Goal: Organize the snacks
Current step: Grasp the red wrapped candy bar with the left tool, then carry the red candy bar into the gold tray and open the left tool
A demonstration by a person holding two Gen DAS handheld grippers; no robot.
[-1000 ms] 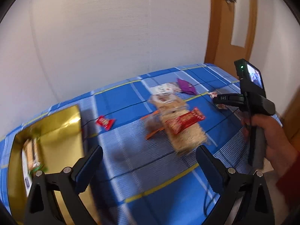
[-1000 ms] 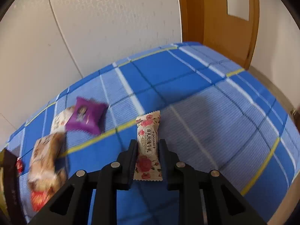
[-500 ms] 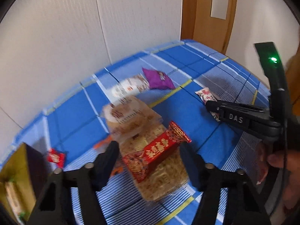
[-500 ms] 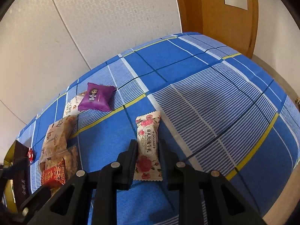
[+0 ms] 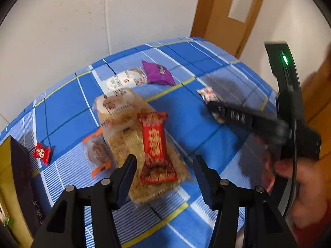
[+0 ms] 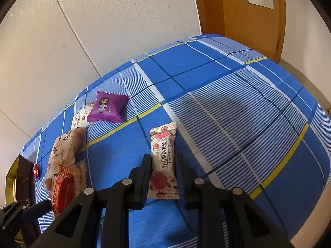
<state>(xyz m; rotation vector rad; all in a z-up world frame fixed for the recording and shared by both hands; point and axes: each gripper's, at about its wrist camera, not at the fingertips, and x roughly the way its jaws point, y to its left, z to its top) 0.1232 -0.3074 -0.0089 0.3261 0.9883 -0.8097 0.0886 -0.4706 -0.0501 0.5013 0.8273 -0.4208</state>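
At the far left edge of the left wrist view, the gold box (image 5: 6, 177) is sitting on the blue plaid tabletop (image 5: 68, 103), with a small red candy (image 5: 42, 152) lying just beside it. Moving right, the left tool (image 5: 164, 170) is hanging wide open and empty over the clear pack of rice crackers (image 5: 126, 136), its two fingers straddling the near end of the red wrapped bar (image 5: 155, 146) that is lying on top of that pack. The bar's long axis is running almost straight away from the tool, so it is sitting lengthwise between the open fingers; whether either finger is touching the wrapper cannot be told through the blur. An orange-edged packet (image 5: 97, 150) is peeking out from under the crackers on the left, and a white packet (image 5: 126, 79) and purple pouch (image 5: 158, 73) are lying farther back.

Farther right, the right tool (image 6: 163, 167) is closing narrowly on the rose-print nougat bar (image 6: 163, 159), its fingers pressing the wrapper's two long sides near the lower half, the bar pointing directly forward from the tool. The bar appears to be lying on, or just above, the cloth; which cannot be told. The box is lying well to the left of this tool, past the cracker pile, so the left tool is much the nearer of the two to it.
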